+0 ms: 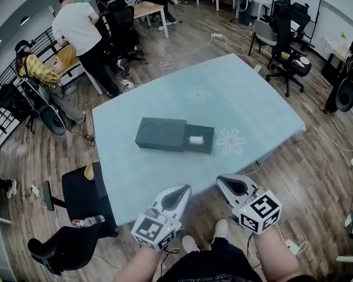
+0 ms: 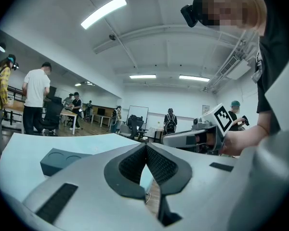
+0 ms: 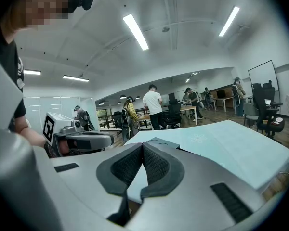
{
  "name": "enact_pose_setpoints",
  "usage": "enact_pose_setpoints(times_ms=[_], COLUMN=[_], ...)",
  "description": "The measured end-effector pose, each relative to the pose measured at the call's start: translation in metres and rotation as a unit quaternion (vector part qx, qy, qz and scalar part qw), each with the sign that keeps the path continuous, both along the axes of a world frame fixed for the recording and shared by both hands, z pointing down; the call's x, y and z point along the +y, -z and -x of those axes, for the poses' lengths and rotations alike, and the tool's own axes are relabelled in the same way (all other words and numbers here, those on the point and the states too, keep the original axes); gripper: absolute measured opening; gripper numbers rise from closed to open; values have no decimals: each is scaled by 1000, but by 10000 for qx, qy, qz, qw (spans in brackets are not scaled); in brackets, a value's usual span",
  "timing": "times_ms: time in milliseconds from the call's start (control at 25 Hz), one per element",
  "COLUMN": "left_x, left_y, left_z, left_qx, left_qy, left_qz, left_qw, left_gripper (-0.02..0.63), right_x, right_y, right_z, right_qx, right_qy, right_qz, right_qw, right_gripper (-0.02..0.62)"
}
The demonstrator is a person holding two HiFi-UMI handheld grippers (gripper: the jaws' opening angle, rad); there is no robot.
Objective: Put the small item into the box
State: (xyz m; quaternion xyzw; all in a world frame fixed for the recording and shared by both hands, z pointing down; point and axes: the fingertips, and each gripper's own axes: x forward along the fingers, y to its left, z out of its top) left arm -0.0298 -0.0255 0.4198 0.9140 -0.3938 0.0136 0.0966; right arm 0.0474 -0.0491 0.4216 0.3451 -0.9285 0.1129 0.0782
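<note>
Left gripper [image 1: 184,188] and right gripper [image 1: 221,181], both with jaws closed on nothing, are held side by side at the near edge, off the table [image 1: 265,116] (probably kept clear, having nothing to carry). Mid-table lies the dark box [image 1: 162,133], its tray [image 1: 207,147] slid out to the right, likely for access. The small white item [image 1: 195,140] rests inside that tray, so placement appears done.
</note>
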Motion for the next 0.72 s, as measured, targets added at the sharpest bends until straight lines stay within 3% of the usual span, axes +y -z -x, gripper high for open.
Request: enact_pose_setpoints(times_ms=[720], left_x=[-4], left_y=[2], left_z=[5], left_qx=[6], left_qy=[114], left_qz=[-37], left_qw=[9999], left_gripper=[34], right_x=[-5], right_y=[0], right_z=[3], right_qx=[0], right_qy=[82], right_qz=[-25], right_qw=[10000], right_gripper=[18])
